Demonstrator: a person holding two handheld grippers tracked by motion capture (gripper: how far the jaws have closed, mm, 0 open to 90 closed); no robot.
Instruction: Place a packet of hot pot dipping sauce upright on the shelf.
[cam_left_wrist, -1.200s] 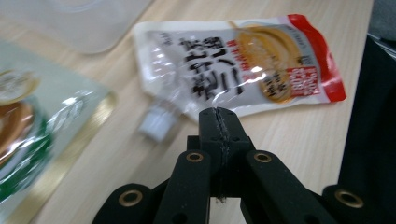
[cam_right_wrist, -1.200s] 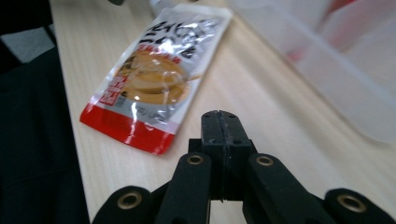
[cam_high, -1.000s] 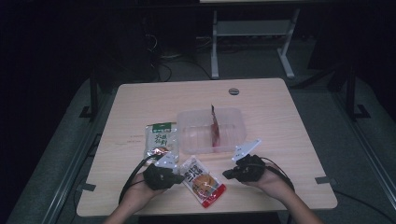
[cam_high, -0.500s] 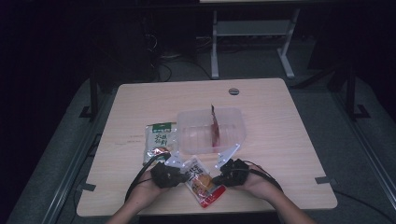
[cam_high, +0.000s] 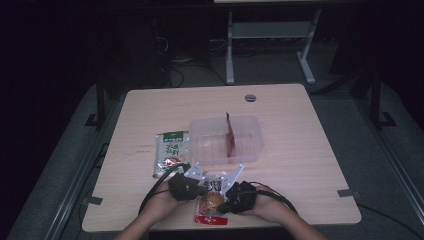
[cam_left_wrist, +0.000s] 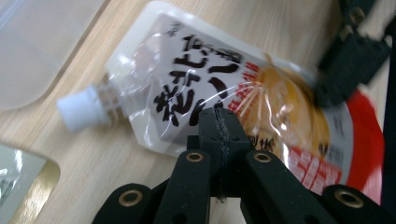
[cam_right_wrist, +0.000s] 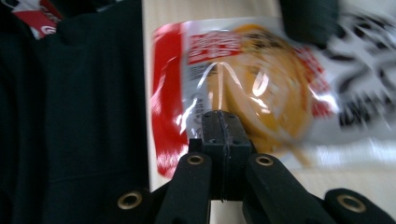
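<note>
Your left gripper (cam_left_wrist: 219, 114) and right gripper (cam_right_wrist: 220, 116) both have their fingers pressed tight together, holding nothing. The spout pouch (cam_high: 210, 200) lies flat on the counter (cam_high: 300, 165) between them. Push it like that and the slippery pouch may slide off the near edge.

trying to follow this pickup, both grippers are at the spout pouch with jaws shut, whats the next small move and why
Probably open the jaws before going lower. The left gripper and right gripper both point at the spout pouch from opposite sides, jaws pressed together with nothing between them, so neither can take hold yet. The pouch lies flat on the table, just in front of the clear container.
</note>
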